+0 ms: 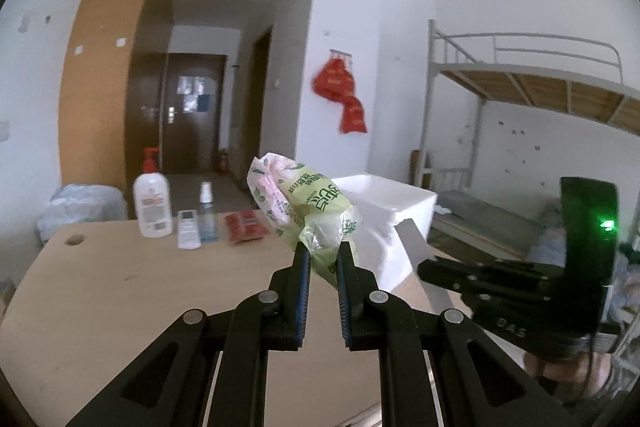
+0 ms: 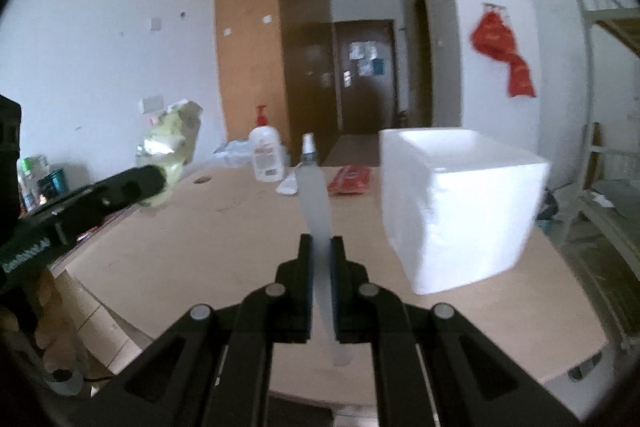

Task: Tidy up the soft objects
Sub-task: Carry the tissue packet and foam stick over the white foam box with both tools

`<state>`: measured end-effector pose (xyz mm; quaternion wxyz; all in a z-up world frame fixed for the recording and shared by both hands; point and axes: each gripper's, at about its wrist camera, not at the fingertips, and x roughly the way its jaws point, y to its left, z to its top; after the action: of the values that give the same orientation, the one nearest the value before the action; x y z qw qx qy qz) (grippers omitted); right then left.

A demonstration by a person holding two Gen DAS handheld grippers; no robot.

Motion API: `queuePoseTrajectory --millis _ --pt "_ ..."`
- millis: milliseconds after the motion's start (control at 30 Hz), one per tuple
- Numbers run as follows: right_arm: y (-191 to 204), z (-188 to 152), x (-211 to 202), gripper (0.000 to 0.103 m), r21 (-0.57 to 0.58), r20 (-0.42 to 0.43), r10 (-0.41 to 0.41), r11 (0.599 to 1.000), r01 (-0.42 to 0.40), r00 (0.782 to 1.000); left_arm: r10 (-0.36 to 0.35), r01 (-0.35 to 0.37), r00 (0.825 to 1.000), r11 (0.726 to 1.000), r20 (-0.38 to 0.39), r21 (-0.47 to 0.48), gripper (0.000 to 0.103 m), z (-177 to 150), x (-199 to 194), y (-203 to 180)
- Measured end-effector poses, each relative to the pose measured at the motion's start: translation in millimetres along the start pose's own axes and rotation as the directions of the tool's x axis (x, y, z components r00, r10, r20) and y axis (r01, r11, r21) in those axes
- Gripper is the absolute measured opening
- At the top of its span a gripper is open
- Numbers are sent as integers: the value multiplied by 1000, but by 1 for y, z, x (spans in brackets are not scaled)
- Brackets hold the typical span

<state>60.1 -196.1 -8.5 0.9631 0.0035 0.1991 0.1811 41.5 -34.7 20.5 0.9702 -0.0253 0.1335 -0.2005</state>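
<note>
My left fingers [image 1: 323, 253] clench the crinkled green plastic tissue pack [image 1: 304, 203], lifted above the matte wooden counter [image 1: 120, 291]. My right fingers [image 2: 320, 247] pinch a flat, translucent white strip [image 2: 316, 203]. A blocky white foam box [image 2: 460, 203] sits just right.

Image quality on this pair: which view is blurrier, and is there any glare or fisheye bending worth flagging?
Right wrist view: softer overall, the white foam box smeared at its edges and the pale strip in the right gripper hazy. Left wrist view: sharper, print on the green plastic bag in the left gripper partly legible; bunk bed rails bow. No strong glare in either; flat daylight.
</note>
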Motion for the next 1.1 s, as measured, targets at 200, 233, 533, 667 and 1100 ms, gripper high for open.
queuePoseTrajectory --millis 200,233,533,667,1100 --pt "-17 -6 -27 9 25 31 -110 994 109 993 -78 79 997 996 -16 35 14 3 20 -29" --pt "-19 -8 -30 10 33 34 -124 992 123 992 -84 85 996 996 -17 37 14 4 22 -33" --pt "-47 -14 -38 10 94 30 -213 973 210 977 -136 141 989 988 -63 70 14 4 54 -60" --pt "-51 -17 -43 10 103 32 -224 970 219 974 -141 147 987 987 -75 72 14 4 65 -63" --pt "-67 0 -30 10 125 31 -216 970 210 976 -126 131 989 990 -82 61 14 18 89 -65"
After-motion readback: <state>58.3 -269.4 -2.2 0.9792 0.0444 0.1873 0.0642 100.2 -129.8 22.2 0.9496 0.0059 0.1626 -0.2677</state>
